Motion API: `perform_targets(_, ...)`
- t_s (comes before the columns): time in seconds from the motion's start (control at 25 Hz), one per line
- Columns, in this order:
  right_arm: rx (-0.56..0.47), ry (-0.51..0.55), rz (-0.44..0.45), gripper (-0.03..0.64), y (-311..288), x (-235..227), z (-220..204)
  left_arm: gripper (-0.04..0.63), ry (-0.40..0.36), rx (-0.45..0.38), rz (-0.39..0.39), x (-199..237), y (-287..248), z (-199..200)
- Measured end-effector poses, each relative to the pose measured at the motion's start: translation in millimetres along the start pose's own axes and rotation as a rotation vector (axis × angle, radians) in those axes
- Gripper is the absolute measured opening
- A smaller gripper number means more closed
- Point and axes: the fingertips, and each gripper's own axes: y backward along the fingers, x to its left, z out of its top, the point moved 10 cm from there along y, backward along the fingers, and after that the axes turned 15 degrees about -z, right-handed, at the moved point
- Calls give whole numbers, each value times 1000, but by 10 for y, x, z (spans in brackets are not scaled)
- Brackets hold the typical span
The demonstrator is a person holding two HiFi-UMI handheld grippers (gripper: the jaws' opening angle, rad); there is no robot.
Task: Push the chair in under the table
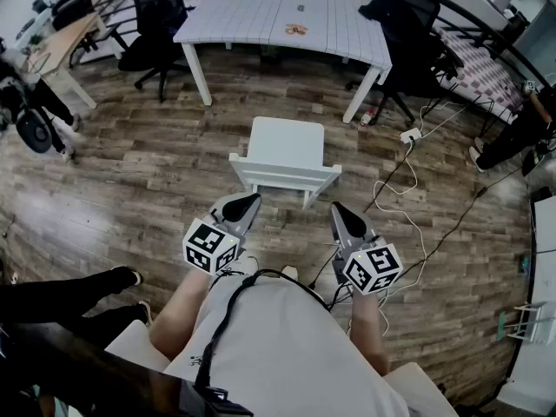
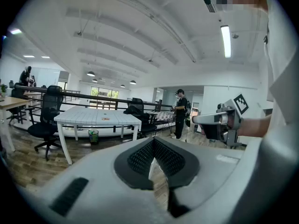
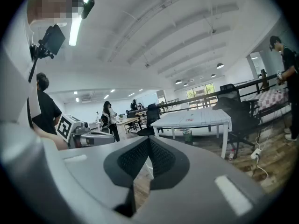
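Person's white shirt (image 1: 287,337) up close, left hand-held gripper (image 1: 247,201) and right hand-held gripper (image 1: 340,210) both pinched together, empty, just behind the white chair (image 1: 287,150), which stood clear of the counter (image 1: 252,16).

Wood floor (image 1: 130,181), black office chairs (image 1: 158,16)

**A:** so where's the white chair (image 1: 287,142) sitting?

**B:** upright on the wood floor (image 1: 130,172), well apart from the desk (image 1: 243,11), not tucked under at all. Backrest is on the near side, seat points toward the desk, turned a touch off square.

**A:** and the desk?

**B:** white with white legs. Top looks slatted or tiled, hard to say from up here.
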Motion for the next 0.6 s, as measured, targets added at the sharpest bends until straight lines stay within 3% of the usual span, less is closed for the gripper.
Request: perform_targets(0.6, 14, 8, 22, 6, -5, -43, 23, 8, 14, 16, -2, -8, -26, -22)
